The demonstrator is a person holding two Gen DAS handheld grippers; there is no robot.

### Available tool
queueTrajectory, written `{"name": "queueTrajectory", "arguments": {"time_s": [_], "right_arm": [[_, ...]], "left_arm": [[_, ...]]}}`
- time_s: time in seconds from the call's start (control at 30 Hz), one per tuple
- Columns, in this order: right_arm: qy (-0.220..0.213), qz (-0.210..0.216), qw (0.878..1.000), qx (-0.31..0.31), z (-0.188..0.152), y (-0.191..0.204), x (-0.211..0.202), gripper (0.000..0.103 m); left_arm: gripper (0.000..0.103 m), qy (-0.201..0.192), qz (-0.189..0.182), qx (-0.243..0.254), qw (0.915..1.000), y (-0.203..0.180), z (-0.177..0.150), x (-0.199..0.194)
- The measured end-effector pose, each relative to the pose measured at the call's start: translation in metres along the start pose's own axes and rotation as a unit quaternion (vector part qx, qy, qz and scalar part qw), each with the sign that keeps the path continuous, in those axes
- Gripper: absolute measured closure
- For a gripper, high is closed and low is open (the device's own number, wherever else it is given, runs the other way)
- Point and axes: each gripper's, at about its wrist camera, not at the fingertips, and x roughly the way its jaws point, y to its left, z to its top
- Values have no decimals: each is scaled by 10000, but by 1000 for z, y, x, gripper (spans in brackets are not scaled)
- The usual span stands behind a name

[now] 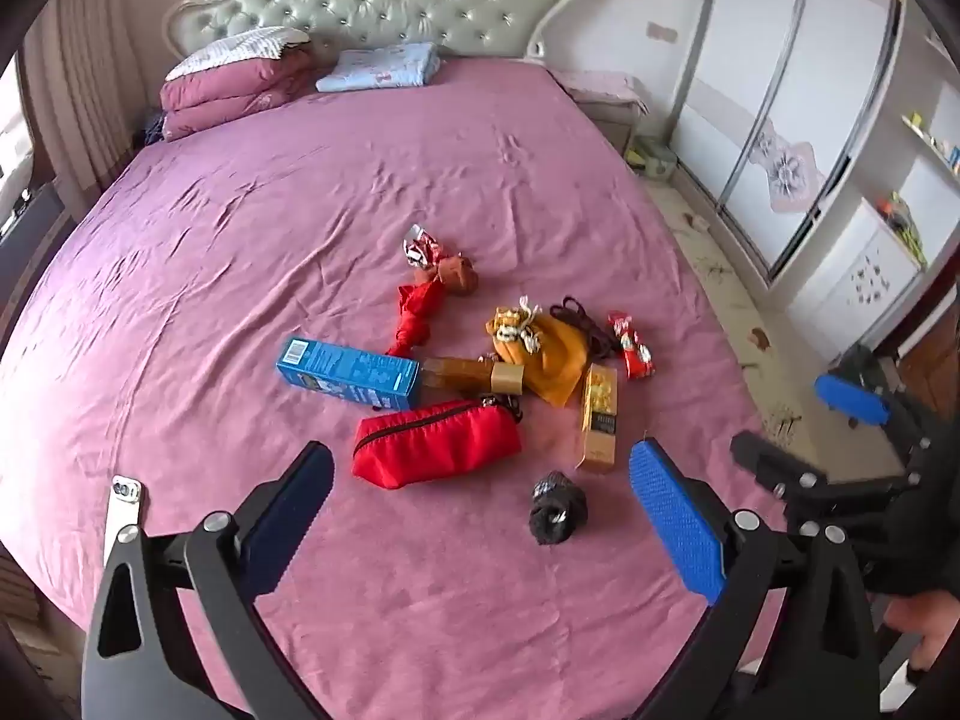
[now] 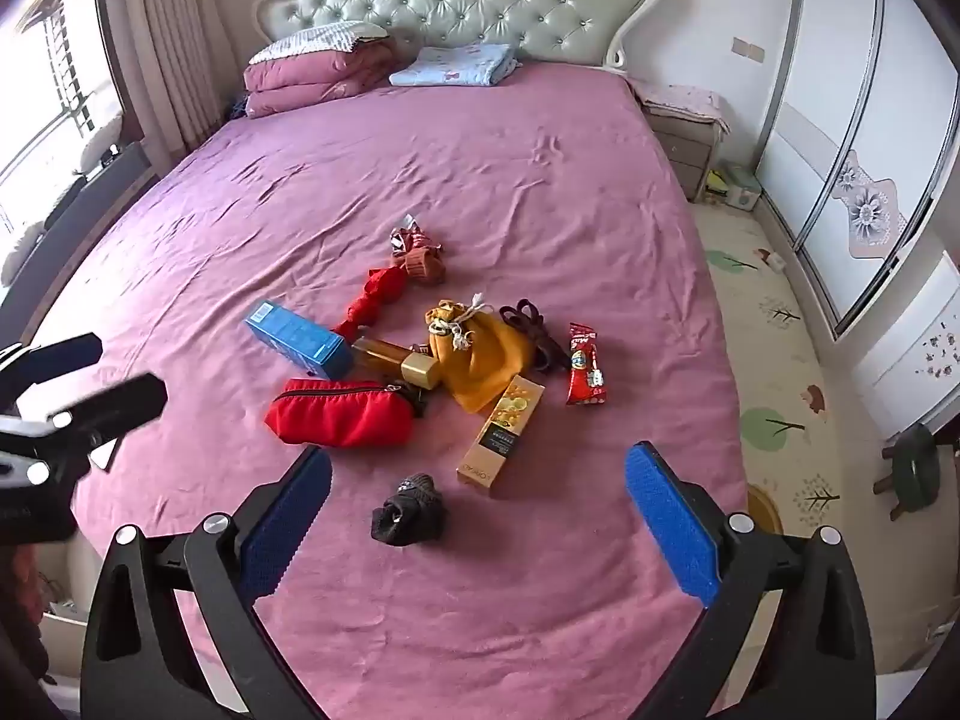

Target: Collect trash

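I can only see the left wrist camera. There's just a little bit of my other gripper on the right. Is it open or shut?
Observer: The right gripper is wide open, with nothing between its blue pads, hanging over the bed.
Operator: What's on the floor next to the bed on that side?
Observer: A green stool stands by a play mat printed with trees.

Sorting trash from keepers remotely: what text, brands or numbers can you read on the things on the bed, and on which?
"L'OREAL": gold carton, near end, only just legible.
Blue carton: barcode and white print, too small to read.
Red snack wrapper: white lettering, too blurred to read.
Crumpled red-and-silver wrapper: nothing readable.
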Motion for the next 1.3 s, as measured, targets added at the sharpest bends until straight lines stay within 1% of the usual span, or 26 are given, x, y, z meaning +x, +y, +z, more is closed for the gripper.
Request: {"name": "queueTrajectory", "arguments": {"time_s": [0.1,0.13,0.17,0.2,0.3,0.37,0.6,0.8,1.3], "right_arm": [[-108,-100,9999,-53,0,2,0,9],[-222,-156,9996,-87,-1,5,-5,9],[-208,-176,9996,-107,0,8,-7,9],[-139,-116,9998,-89,5,6,-7,9],[-184,-49,9998,-10,4,3,-9,9],[-167,-51,9998,-3,3,0,-10,9],[-6,-27,10000,-1,8,-3,-7,9],[16,-2,10000,50,8,-5,-6,9],[33,53,9999,117,9,-8,-4,9]], "left_arm": [[4,-49,-58,-29,10000,3,-7,-5],[4,-50,-9,140,9999,0,-10,-5],[4,-55,-33,170,9998,-1,-11,-7],[4,111,-79,224,9997,1,-7,-4],[4,211,-185,318,9991,3,-7,-3],[4,346,-218,358,9985,-3,-5,-2],[4,395,-391,425,9975,-7,-2,-2],[4,416,-310,544,9972,-10,1,0],[4,528,-346,524,9966,-6,0,8]]}}
